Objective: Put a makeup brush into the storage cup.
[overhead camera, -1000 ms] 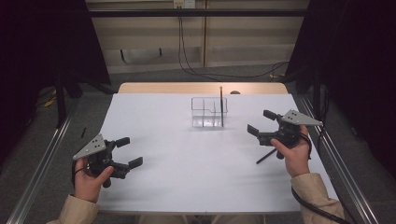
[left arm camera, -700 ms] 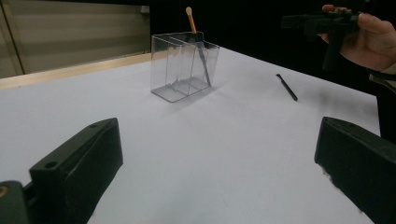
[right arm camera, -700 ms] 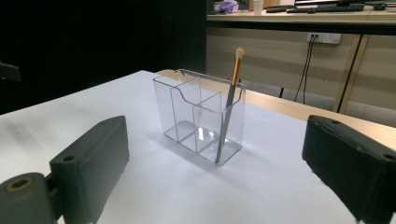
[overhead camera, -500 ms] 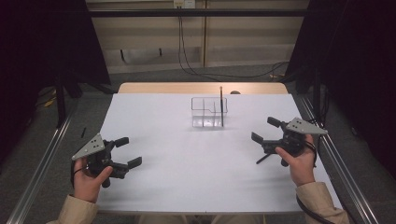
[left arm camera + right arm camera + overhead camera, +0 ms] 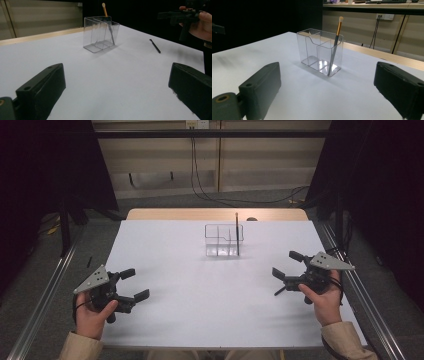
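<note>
Currently logging: clear organizer [image 5: 224,240] mid-surface, brush [image 5: 335,45] standing upright in its end compartment. Black pen [image 5: 155,46] lying loose on surface, near right gripper [image 5: 289,266]. Left gripper [image 5: 133,284] idling; both jaws wide, empty. I'm judging pen still awaiting pickup and stowing.

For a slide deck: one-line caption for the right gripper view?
Open hand-held gripper faces a clear organizer holding one upright makeup brush on the white table.
</note>
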Demonstrator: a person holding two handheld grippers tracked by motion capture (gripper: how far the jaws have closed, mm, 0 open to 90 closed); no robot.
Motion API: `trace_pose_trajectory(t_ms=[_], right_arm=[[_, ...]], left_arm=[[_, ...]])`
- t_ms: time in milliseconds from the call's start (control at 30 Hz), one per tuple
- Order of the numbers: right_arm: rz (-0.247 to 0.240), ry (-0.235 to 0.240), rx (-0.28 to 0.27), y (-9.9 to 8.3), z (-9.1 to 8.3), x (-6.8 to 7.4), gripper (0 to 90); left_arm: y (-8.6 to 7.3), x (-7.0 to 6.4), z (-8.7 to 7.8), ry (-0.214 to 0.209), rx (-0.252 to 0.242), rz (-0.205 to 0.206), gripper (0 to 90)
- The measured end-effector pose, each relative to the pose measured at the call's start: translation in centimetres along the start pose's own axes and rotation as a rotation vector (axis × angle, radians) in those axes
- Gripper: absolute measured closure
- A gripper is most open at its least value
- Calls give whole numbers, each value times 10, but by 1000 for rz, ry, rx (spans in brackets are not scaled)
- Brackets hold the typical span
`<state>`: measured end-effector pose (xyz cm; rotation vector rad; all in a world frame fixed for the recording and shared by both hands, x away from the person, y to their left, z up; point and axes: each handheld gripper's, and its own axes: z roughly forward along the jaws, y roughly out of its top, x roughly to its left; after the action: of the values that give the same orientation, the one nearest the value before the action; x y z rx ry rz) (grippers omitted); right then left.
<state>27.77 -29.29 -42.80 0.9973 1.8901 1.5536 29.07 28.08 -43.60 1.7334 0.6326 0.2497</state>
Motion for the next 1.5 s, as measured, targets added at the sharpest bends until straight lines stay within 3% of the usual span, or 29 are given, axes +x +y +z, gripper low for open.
trace_pose_trajectory(t_ms=[367,900,1500], right_arm=[[-10,2,27,-8,-9,5,67],[-4,-19,24,-17,-32,8,68],[-4,-48,32,-25,-49,13,65]], left_arm=[[-1,1,0,0,-4,-6,9],[1,3,3,4,-10,-8,9],[6,4,16,-20,-13,2,9]])
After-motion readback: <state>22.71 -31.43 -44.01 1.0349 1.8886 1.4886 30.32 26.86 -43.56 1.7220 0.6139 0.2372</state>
